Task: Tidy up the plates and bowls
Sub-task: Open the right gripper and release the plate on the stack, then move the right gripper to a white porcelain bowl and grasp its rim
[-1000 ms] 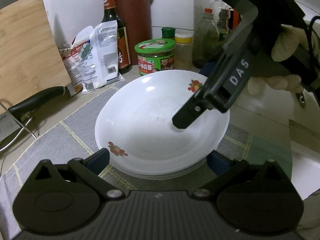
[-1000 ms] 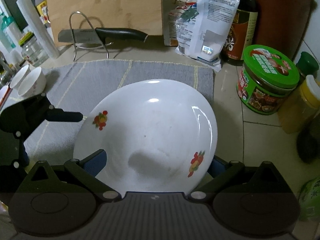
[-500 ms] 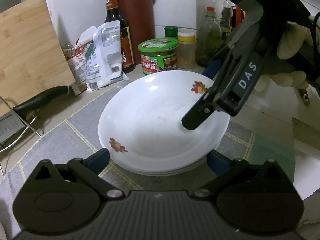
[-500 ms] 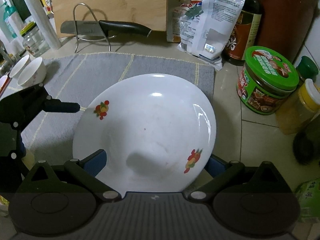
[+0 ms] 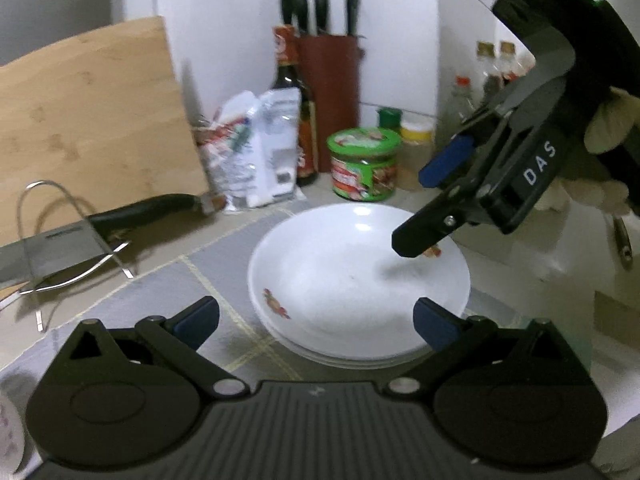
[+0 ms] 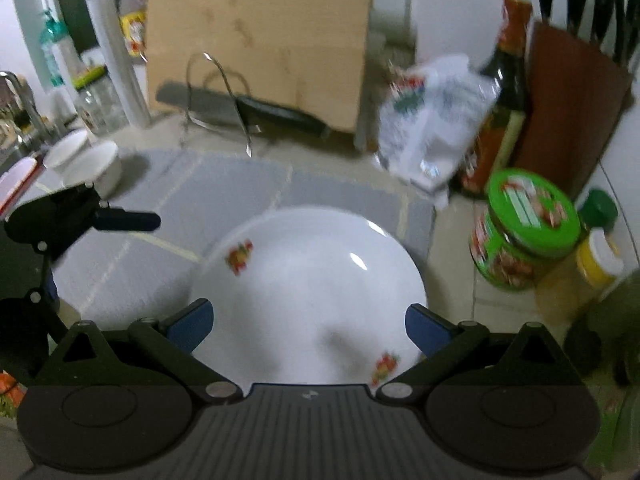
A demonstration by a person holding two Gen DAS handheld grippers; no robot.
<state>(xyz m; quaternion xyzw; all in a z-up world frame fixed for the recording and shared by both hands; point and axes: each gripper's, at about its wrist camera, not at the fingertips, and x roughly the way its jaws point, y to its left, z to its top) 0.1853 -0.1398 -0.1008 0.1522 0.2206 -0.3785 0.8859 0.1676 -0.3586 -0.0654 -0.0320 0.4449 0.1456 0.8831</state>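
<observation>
Both tongs, left (image 5: 316, 322) and right (image 6: 310, 328), gape wide, holding nothing. The plates (image 5: 352, 276) sit stacked on the grey mat (image 6: 224, 188), close to the jar (image 5: 363, 164) by the tabletop's back edge.

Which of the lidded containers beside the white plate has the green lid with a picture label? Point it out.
The squat green-lidded jar, nearest the white flowered plate. The yellow-lidded jar and the small dark green cap behind it are plain.

White tiled wall (image 5: 240, 8) meeting in a corner, pale tiled counter (image 6: 452, 240), dim indoor light
</observation>
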